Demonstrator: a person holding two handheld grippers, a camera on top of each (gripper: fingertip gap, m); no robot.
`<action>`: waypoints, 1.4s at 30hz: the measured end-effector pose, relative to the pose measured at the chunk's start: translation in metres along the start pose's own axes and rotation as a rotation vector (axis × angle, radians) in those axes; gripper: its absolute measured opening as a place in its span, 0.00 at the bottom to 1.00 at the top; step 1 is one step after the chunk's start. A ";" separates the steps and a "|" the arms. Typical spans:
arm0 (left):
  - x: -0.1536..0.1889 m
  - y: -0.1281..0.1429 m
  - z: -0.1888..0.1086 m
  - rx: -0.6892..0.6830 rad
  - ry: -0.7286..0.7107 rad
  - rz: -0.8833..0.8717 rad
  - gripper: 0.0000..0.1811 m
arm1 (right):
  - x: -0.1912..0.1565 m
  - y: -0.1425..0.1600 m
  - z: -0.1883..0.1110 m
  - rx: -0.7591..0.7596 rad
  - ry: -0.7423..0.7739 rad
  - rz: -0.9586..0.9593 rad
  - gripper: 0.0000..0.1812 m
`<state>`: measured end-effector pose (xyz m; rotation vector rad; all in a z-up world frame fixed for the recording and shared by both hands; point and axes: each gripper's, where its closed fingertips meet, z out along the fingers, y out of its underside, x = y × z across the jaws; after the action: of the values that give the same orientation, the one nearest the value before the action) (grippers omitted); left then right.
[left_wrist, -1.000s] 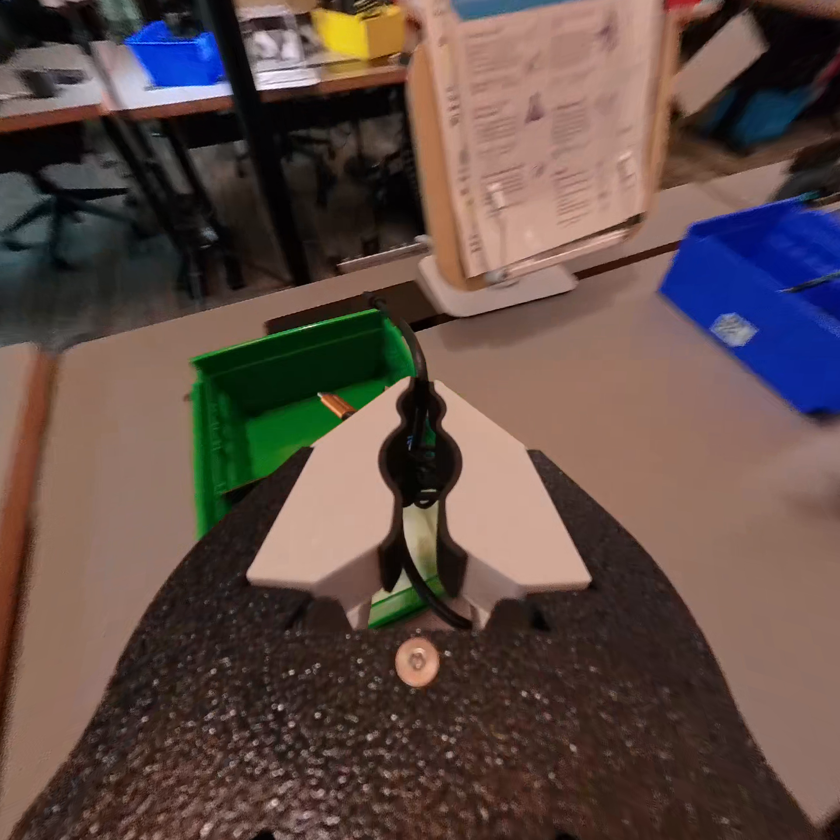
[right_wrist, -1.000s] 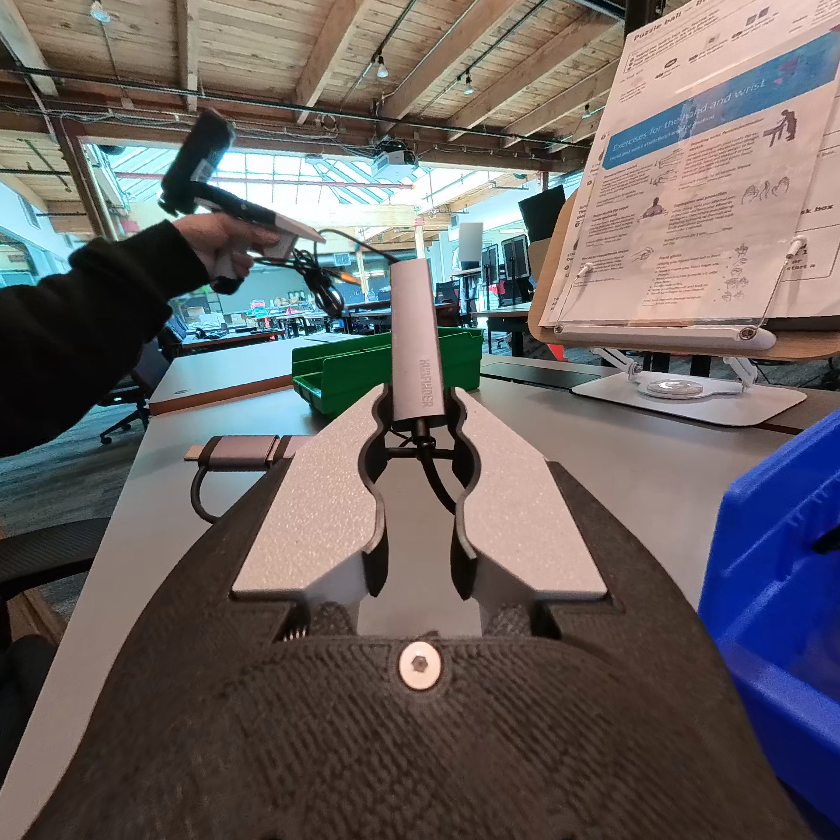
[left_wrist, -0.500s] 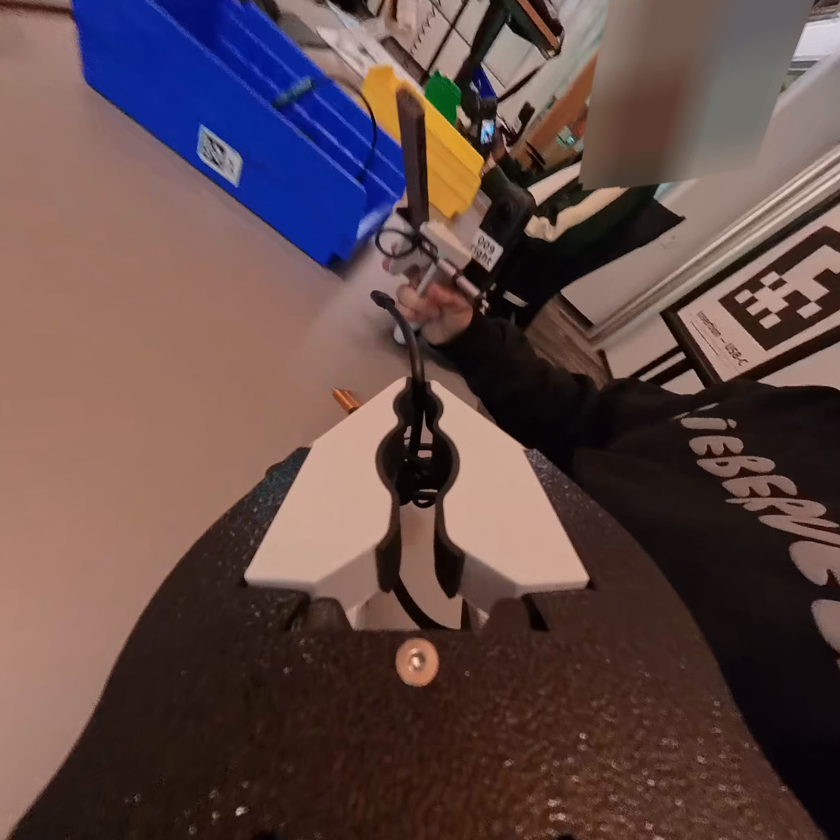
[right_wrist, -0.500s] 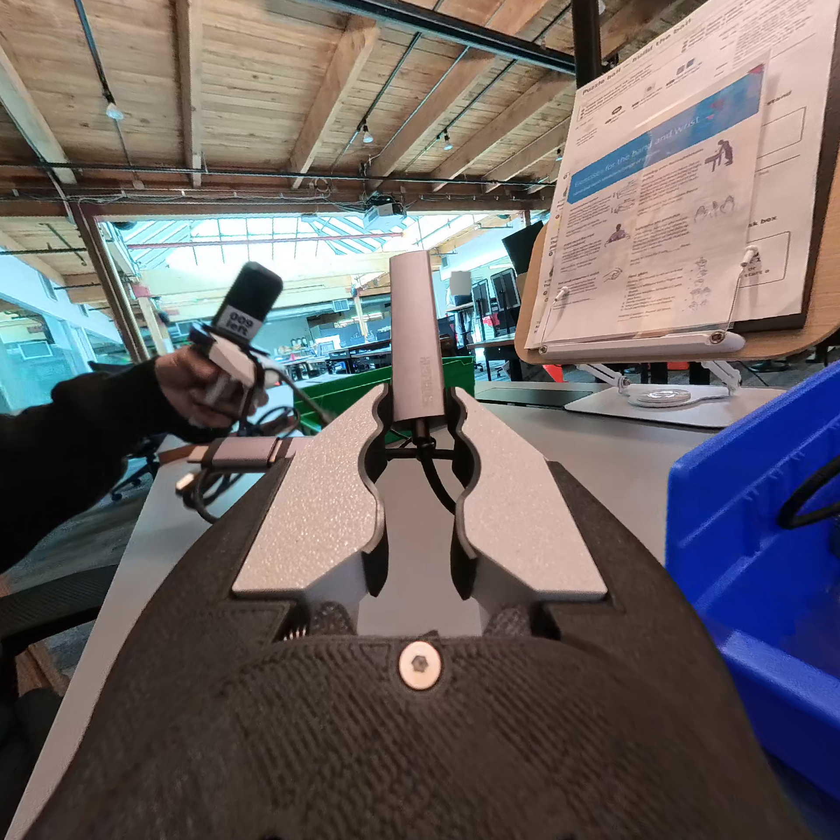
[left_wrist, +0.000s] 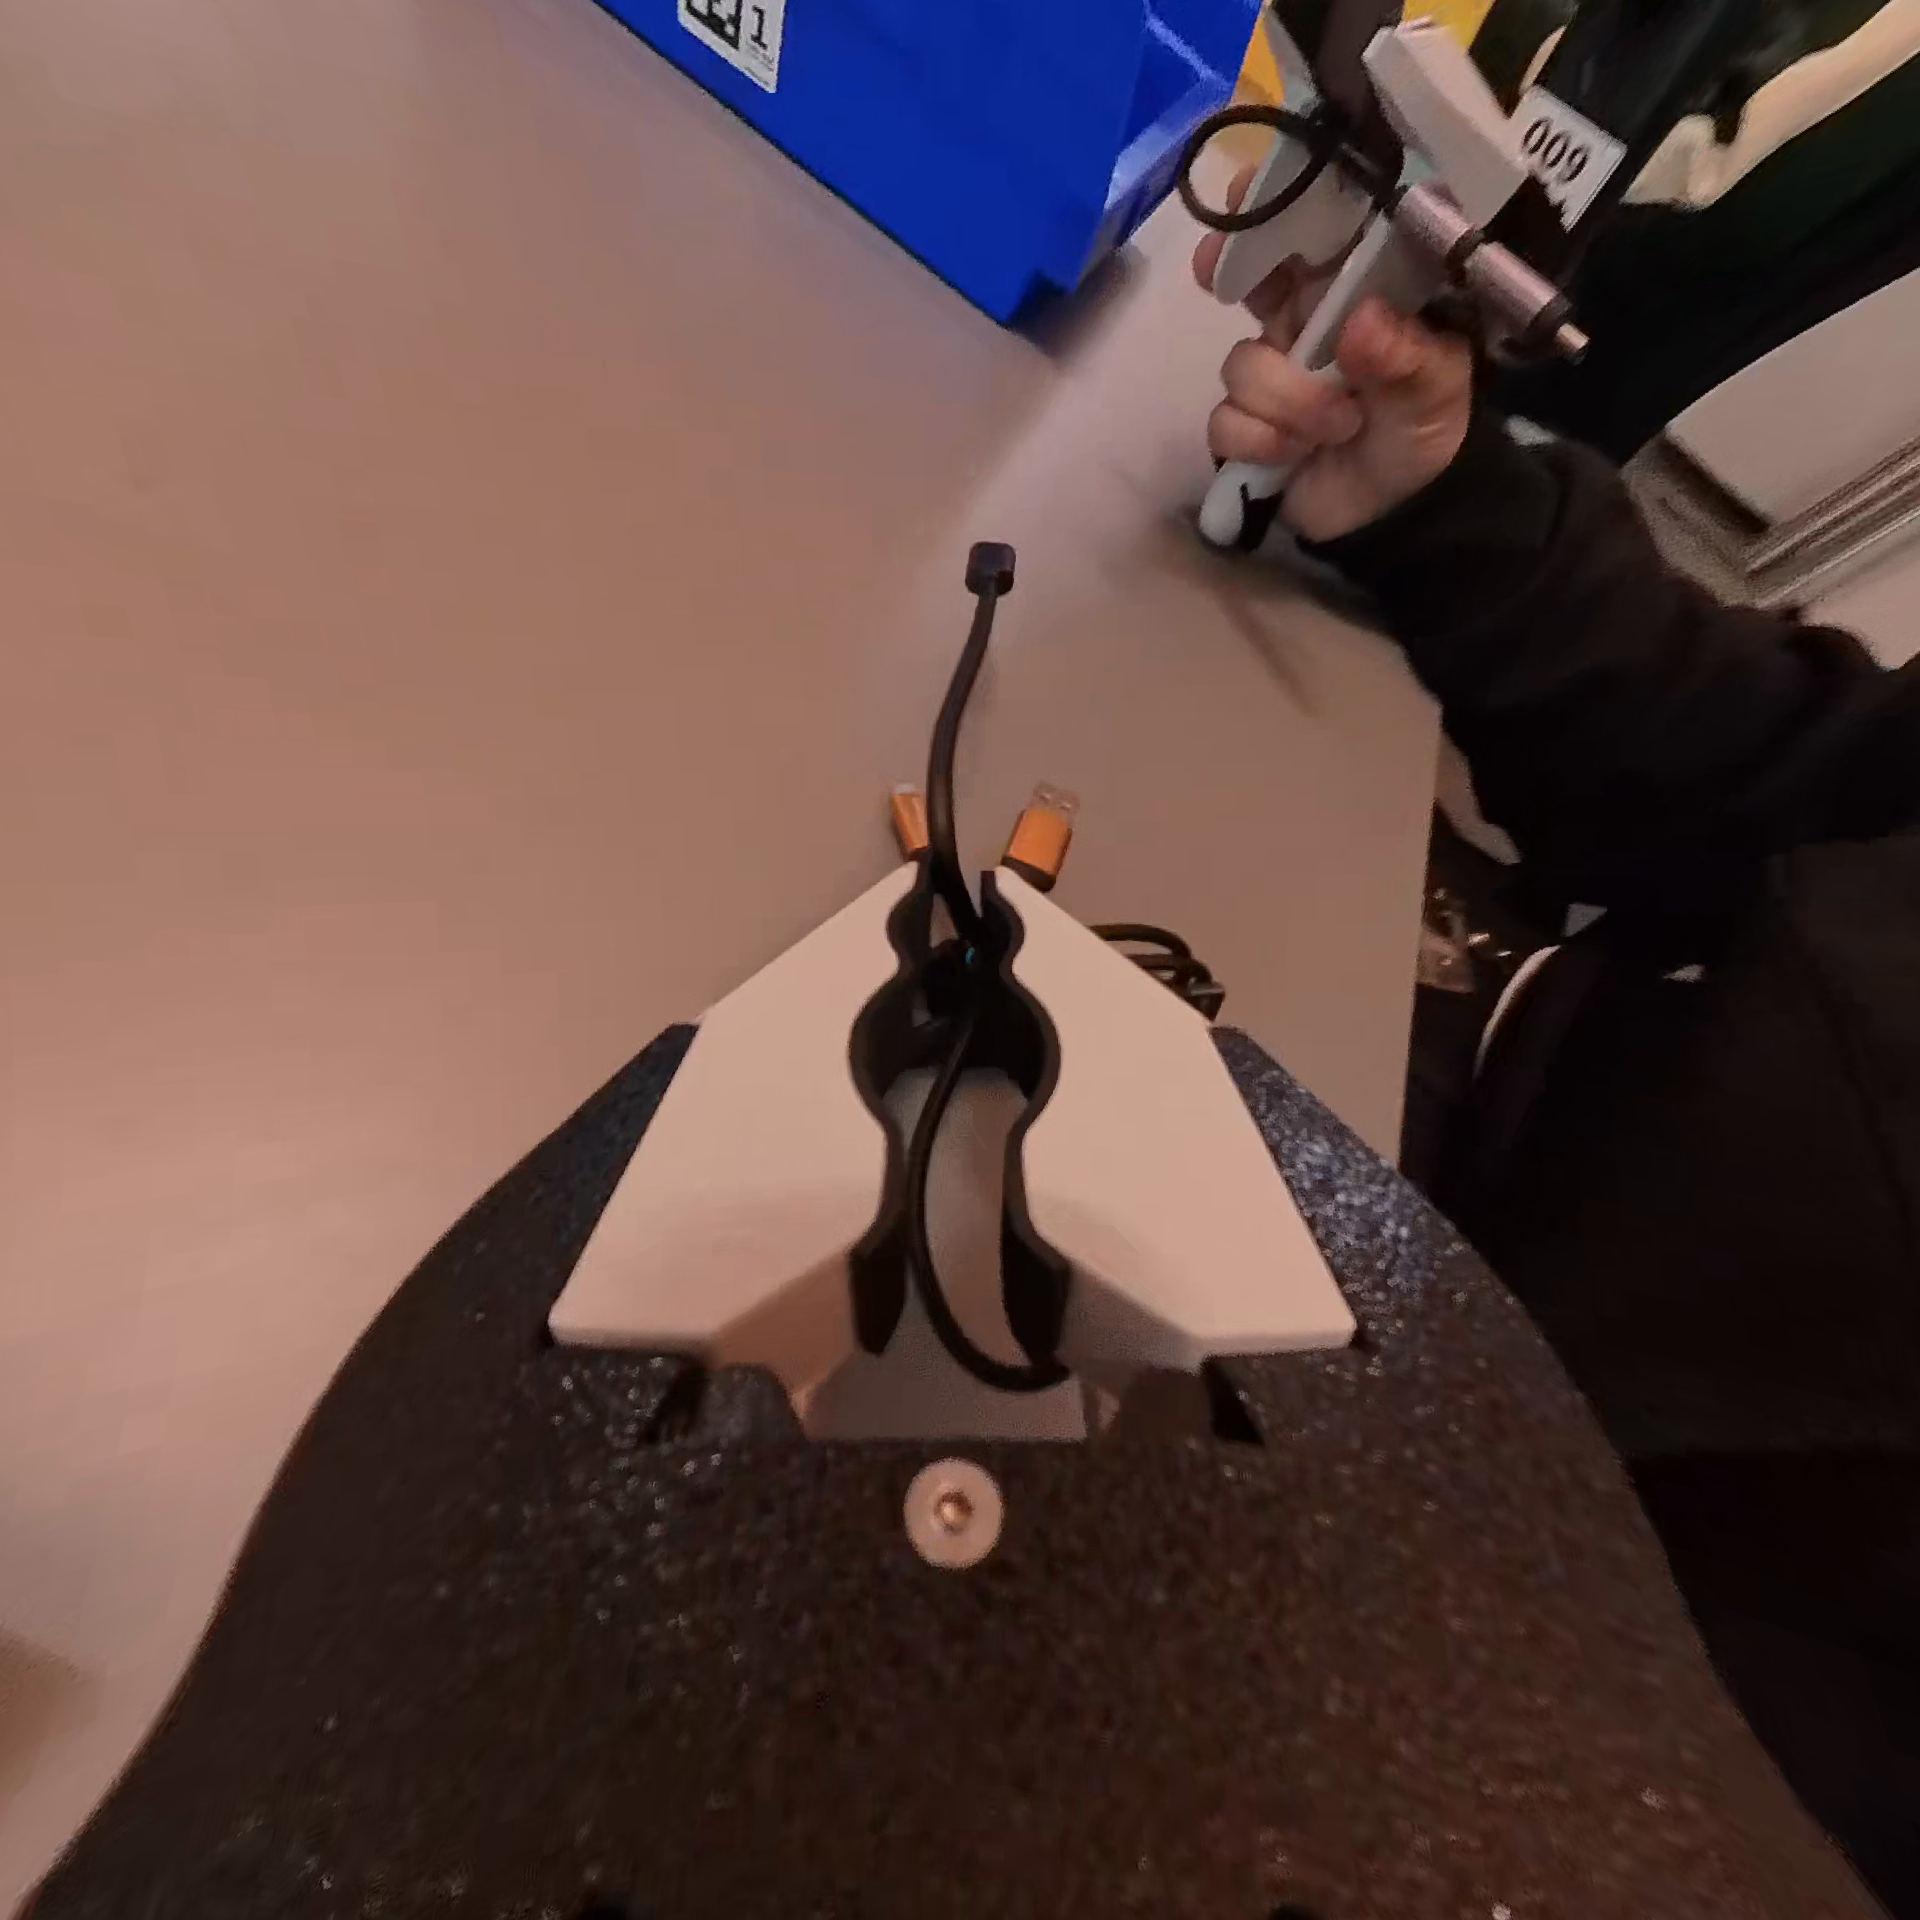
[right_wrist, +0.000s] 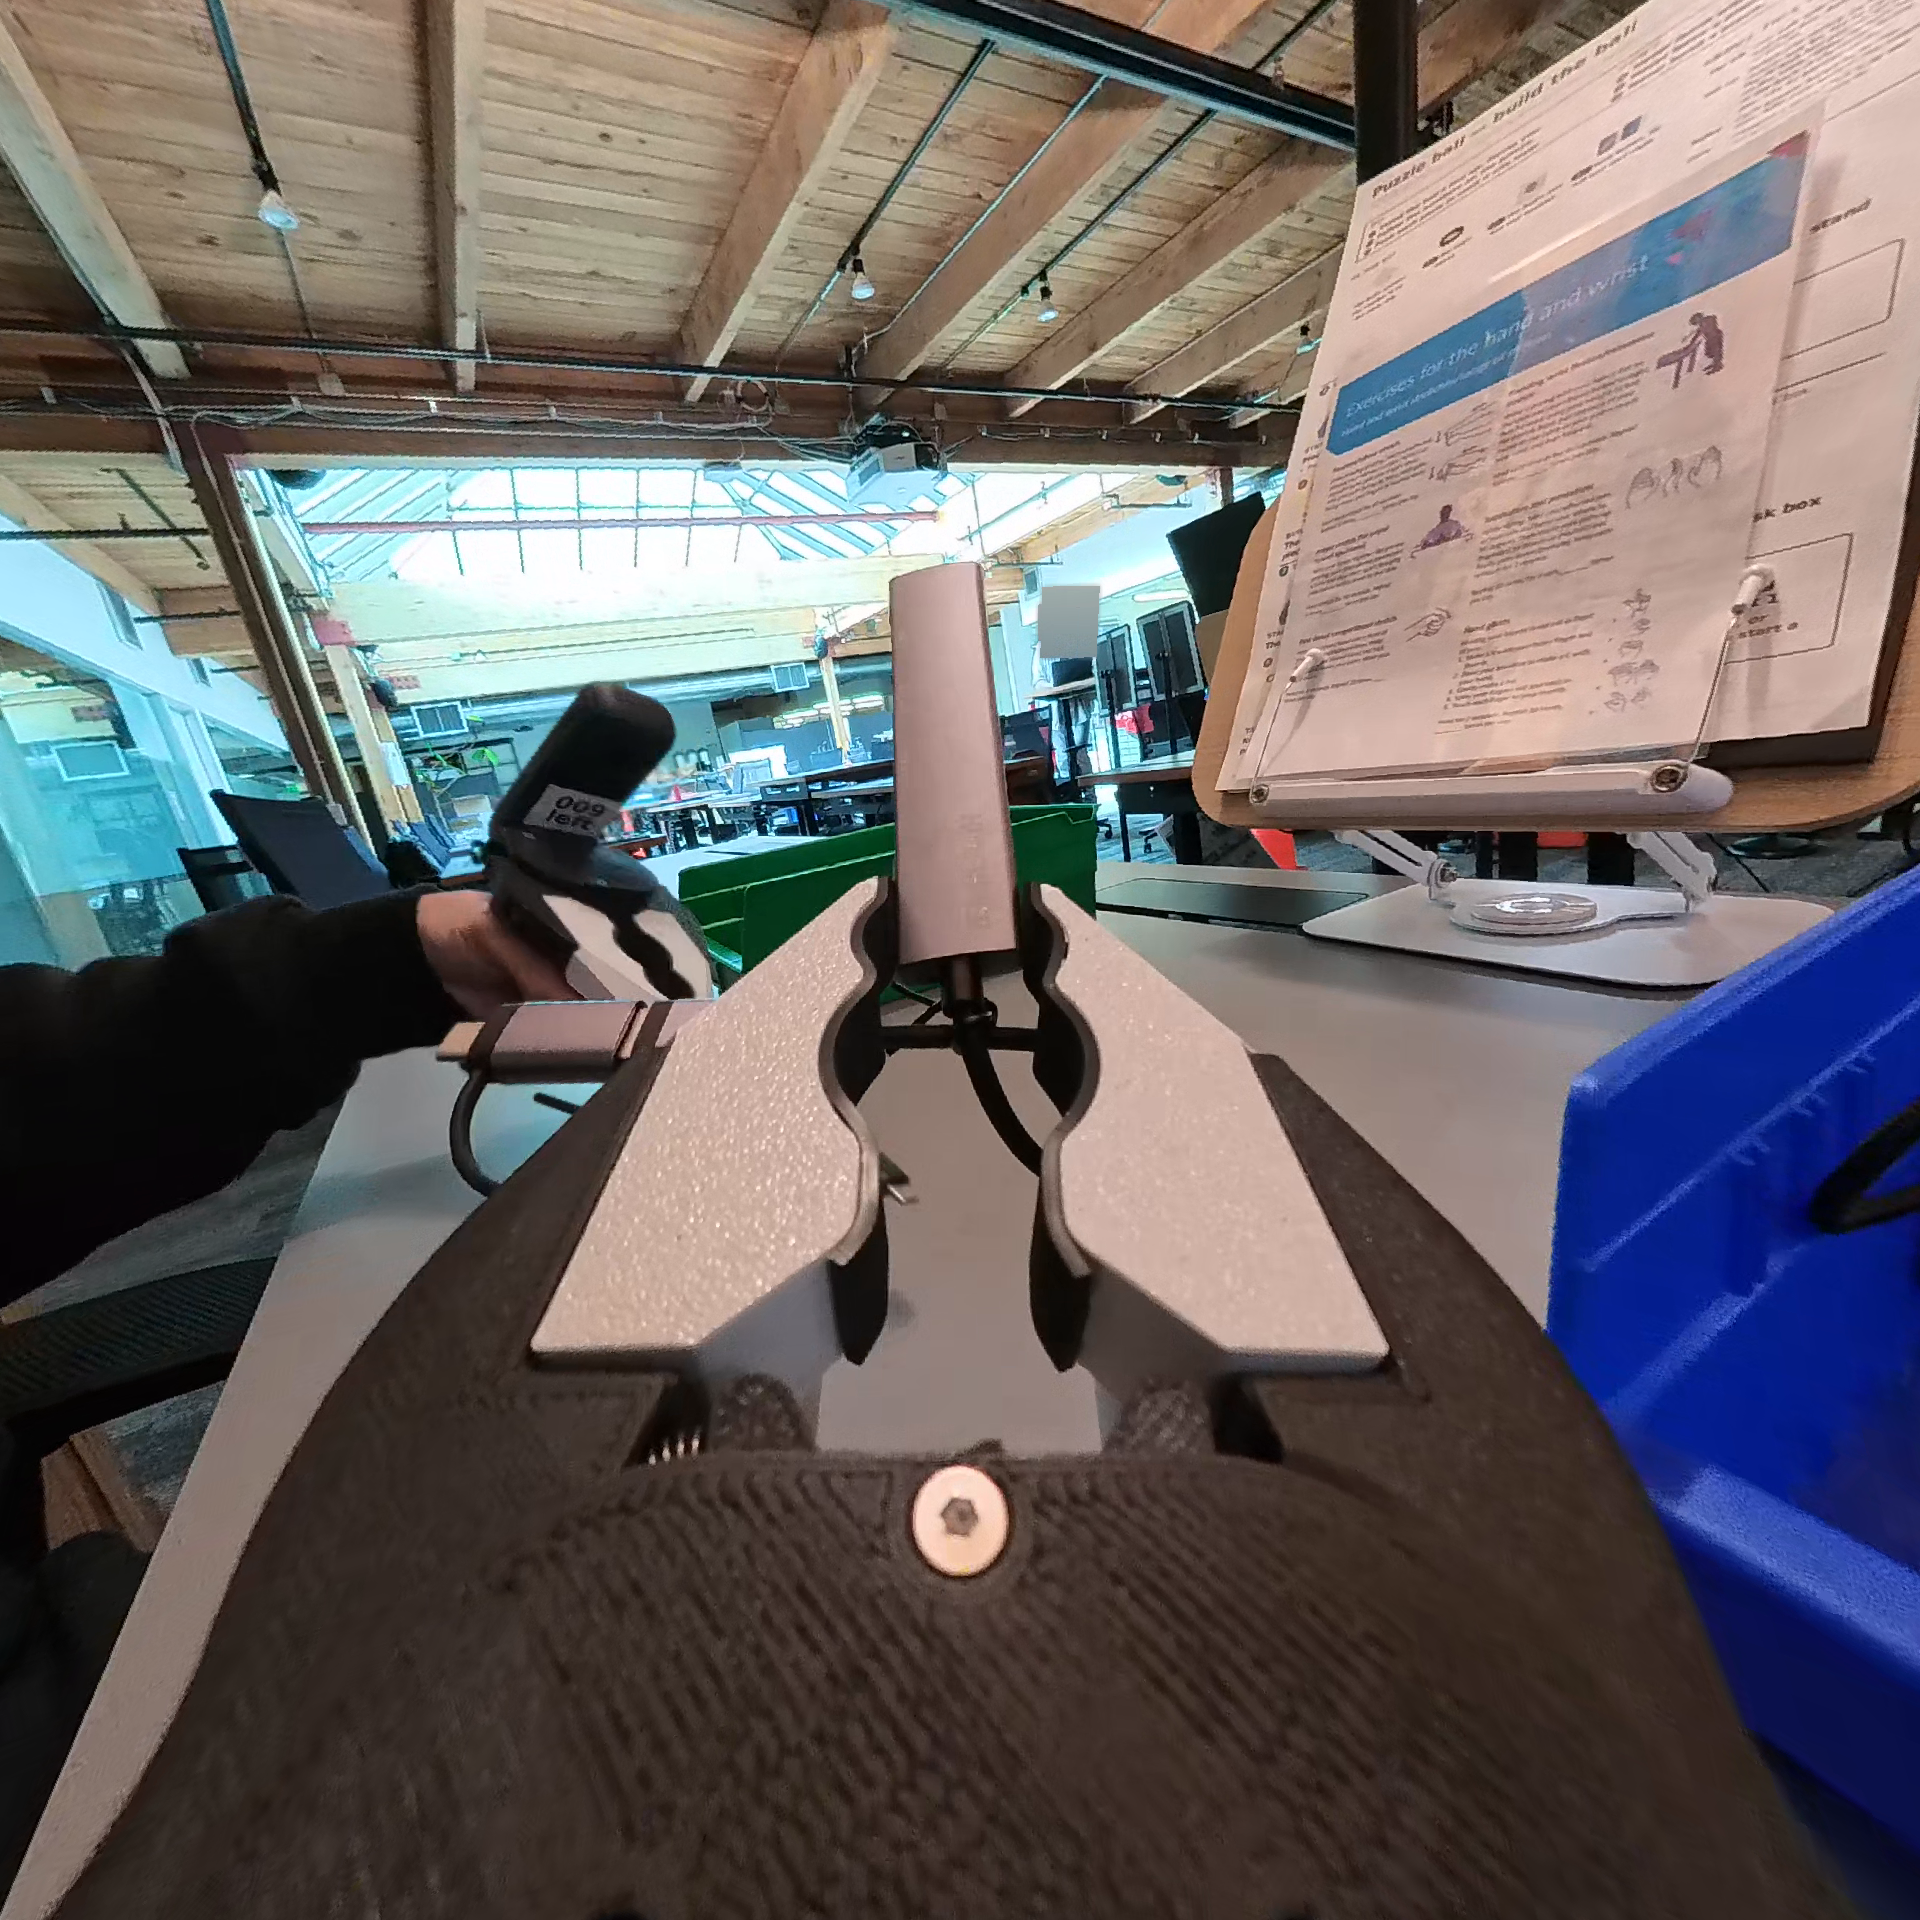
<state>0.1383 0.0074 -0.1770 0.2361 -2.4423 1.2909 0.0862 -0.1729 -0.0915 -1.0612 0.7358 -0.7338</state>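
Note:
My left gripper (left_wrist: 961, 883) is shut on a bundle of black cable (left_wrist: 951, 748). One cable end sticks up past the tips, and two orange plugs (left_wrist: 1039, 831) show just beyond them, low over the grey table (left_wrist: 416, 623). My right gripper (right_wrist: 956, 904) is shut on a grey metal adapter stick (right_wrist: 951, 769) and holds it upright. The stick's short lead ends in a grey plug (right_wrist: 561, 1034) that hangs to the left. The left gripper also shows in the right wrist view (right_wrist: 623, 935), close to that plug. The right gripper shows far off in the left wrist view (left_wrist: 1340, 187), held by a hand.
A blue bin (right_wrist: 1714, 1247) stands close on the right of the right gripper and also shows in the left wrist view (left_wrist: 935, 125). A green bin (right_wrist: 790, 904) sits behind the adapter. A document stand with printed sheets (right_wrist: 1558, 468) stands at the back right. The table edge (left_wrist: 1418, 935) lies right of the left gripper. Some 20 centimetres of space lies between my two pairs of fingers.
My left gripper has swung away from the green bin and come down close to the right gripper with the cable still in it. The right gripper has stayed shut on the adapter, nearly still.

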 end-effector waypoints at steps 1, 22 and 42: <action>-0.002 -0.001 -0.003 -0.010 -0.026 0.021 0.07 | 0.000 0.000 0.000 0.000 0.000 0.000 0.12; 0.001 -0.013 0.086 -0.619 0.012 0.252 0.12 | 0.000 -0.001 -0.001 0.006 -0.007 0.004 0.12; 0.025 -0.124 0.021 0.177 0.073 0.175 0.01 | 0.000 -0.001 -0.001 0.009 -0.014 0.013 0.12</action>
<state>0.1492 -0.0792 -0.0836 0.0195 -2.3318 1.5641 0.0850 -0.1735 -0.0908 -1.0518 0.7262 -0.7166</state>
